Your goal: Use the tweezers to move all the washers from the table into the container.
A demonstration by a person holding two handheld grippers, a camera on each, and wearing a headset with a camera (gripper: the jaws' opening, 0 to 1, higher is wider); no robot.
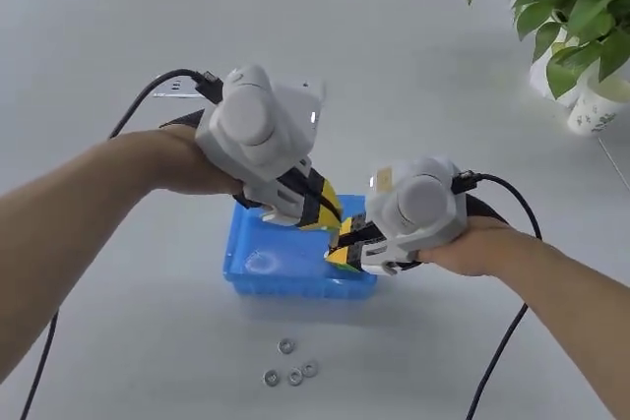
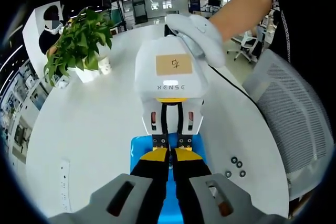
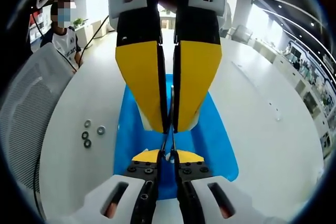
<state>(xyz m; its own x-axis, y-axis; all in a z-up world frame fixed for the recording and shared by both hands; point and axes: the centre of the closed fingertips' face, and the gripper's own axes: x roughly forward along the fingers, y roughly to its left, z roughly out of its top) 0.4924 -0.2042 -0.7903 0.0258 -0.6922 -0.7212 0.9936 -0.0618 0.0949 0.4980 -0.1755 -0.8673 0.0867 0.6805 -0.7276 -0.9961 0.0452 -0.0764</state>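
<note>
Pinching tweezers [image 3: 169, 139] over blue container [image 3: 216, 148]: right gripper [image 3: 168, 158] clenched on them, left gripper [image 2: 169, 157] clamped too.

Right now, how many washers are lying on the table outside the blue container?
4 washers, clustered on the table just on the person's side of the container: one nearest it, three in a row beyond. Others may be hidden inside the partly covered container.

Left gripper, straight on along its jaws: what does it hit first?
The right gripper, tip to tip just ahead, above the blue plastic container. The gap looks almost nil, though depth is hard to judge.
</note>
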